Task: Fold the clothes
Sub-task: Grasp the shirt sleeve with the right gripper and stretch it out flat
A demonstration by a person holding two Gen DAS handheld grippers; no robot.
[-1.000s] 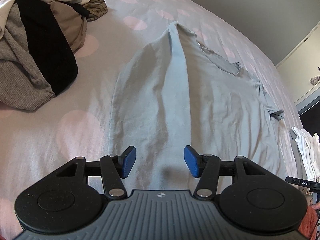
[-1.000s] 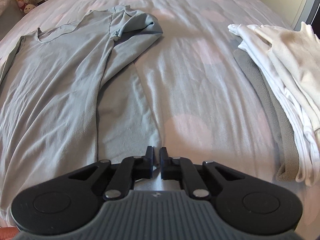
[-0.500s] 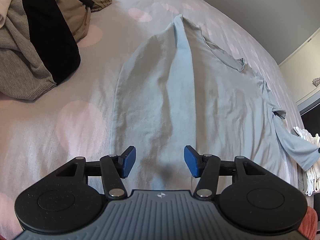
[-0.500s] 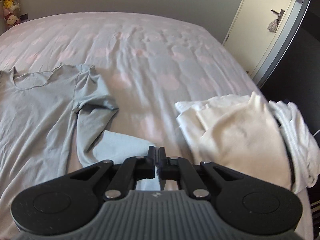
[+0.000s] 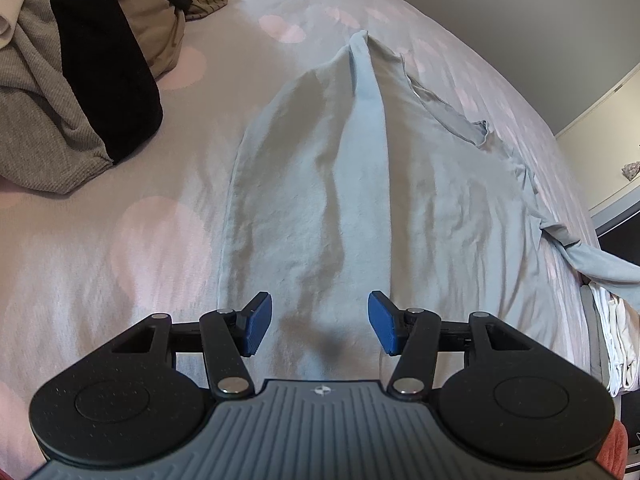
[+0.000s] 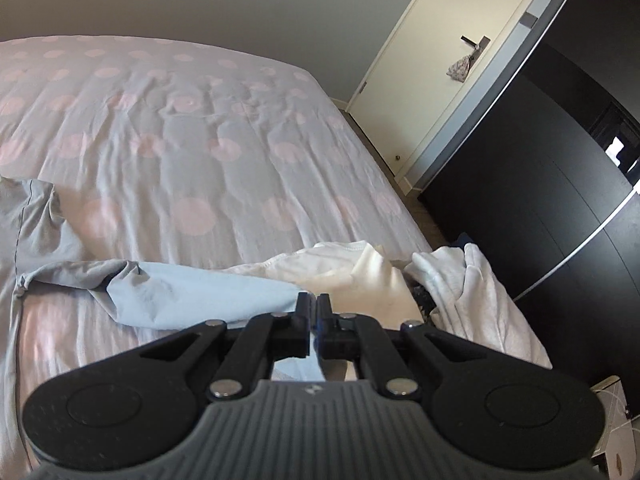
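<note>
Right wrist view: right hand-held gripper [image 6: 312, 312] clamped on blue shirt [image 5: 360, 200] sleeve, lifted off bed [image 6: 200, 140]. Left hand-held gripper [image 5: 319, 322] wide, empty, above shirt's hem. Left side folded in; right fold, halving pending. White folded stack [image 6: 460, 280] done; unfolded pile [image 5: 72, 60] left.

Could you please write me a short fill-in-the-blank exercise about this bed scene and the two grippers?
1. The right gripper is shut on the shirt's ____.
2. The left gripper hangs ____ above the light blue shirt.
3. The bedcover is patterned with pink ____.
4. The pile of white clothes lies near the bed's ____.

Missing words: sleeve; open; dots; edge
</note>
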